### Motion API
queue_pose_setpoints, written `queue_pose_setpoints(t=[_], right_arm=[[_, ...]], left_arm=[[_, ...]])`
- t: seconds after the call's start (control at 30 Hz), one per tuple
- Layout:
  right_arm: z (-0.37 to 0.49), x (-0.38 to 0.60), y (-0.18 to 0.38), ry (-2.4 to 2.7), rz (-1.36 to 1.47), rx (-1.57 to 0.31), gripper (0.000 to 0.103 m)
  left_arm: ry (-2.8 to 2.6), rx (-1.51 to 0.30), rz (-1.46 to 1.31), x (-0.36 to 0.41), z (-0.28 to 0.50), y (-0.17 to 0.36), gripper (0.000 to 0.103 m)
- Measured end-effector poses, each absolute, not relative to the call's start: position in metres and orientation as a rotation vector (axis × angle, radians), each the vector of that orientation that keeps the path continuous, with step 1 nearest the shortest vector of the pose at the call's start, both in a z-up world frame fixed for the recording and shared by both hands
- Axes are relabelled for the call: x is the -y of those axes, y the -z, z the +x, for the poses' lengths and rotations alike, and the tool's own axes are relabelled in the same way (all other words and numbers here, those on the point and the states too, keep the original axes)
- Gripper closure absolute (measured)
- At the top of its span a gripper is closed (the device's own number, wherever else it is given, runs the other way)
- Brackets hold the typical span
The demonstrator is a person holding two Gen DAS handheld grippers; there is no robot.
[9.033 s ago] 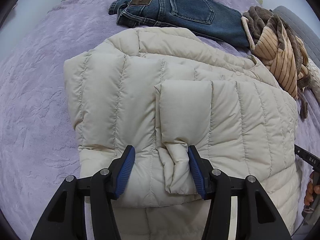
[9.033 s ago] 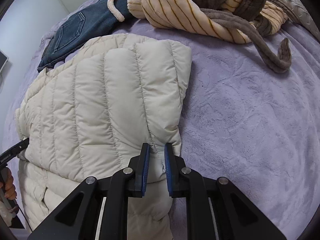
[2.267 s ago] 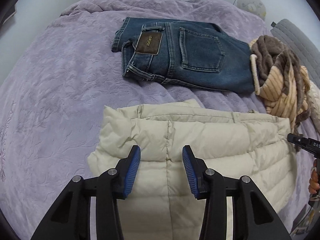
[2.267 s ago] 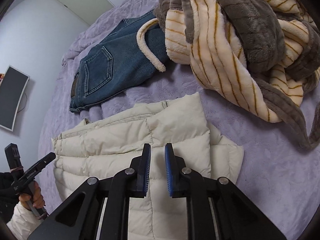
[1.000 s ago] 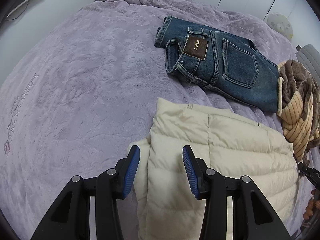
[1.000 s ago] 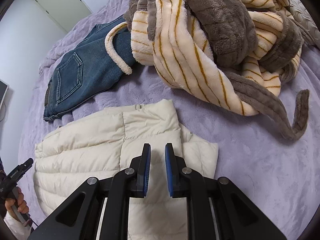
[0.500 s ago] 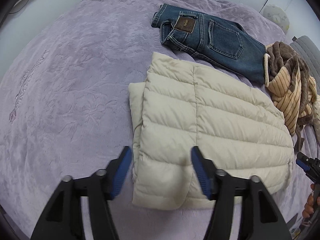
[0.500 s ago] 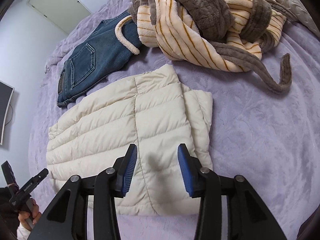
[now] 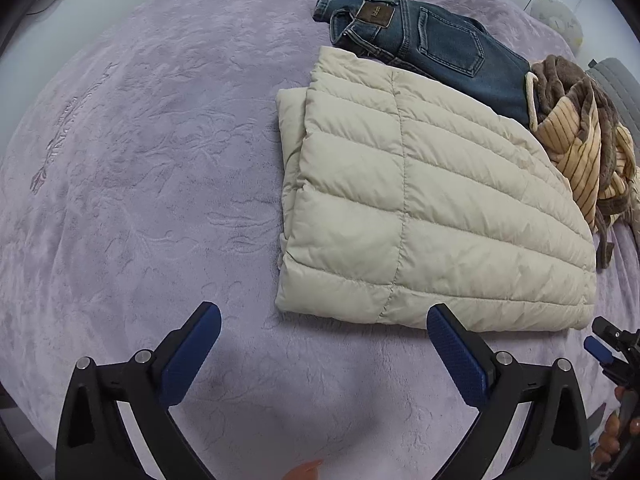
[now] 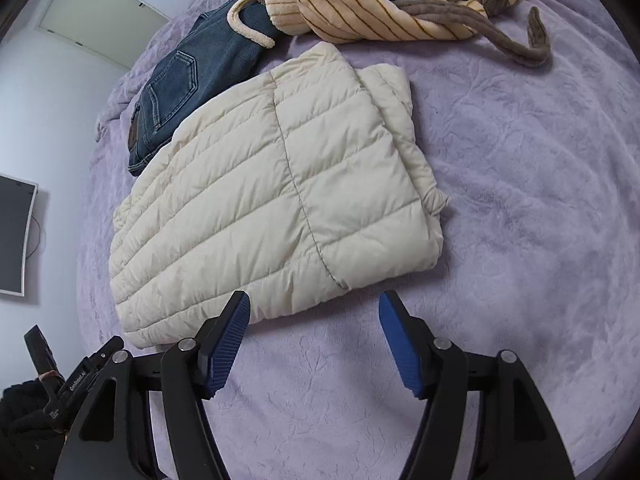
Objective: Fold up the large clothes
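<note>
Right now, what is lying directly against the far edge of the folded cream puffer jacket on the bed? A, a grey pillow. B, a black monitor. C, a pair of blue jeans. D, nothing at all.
C: the blue jeans lie along the far edge of the folded cream puffer jacket, its upper corner touching or slightly overlapping them on the purple bedspread.

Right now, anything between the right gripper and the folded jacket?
Nothing: only bare purple bedspread between the opening right gripper and the cream jacket, per right wrist view.
</note>
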State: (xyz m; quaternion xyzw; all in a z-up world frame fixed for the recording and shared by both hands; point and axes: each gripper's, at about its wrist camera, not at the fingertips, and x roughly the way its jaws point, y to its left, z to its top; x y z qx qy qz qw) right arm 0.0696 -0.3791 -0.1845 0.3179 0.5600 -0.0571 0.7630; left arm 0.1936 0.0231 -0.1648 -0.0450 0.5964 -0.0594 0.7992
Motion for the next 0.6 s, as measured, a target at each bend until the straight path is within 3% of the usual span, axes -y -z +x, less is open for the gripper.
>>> queue_pose_setpoints(t=[0.13, 0.33, 0.6], right_arm=[[0.061, 0.378, 0.193, 0.119, 0.748, -1.214, 0.02], [0.053, 0.381, 0.202, 0.125, 0.811, -1.194, 0.018], [0.05, 0.392, 0.228, 0.026, 1.044, -1.154, 0.018]], left_arm=[[0.128, -1.306, -0.15, -0.025, 0.191, 0.172, 0.0], [0.049, -1.362, -0.188, -0.035, 0.192, 0.194, 0.0], [0.183, -1.354, -0.583, -0.057, 0.191, 0.214, 0.0]])
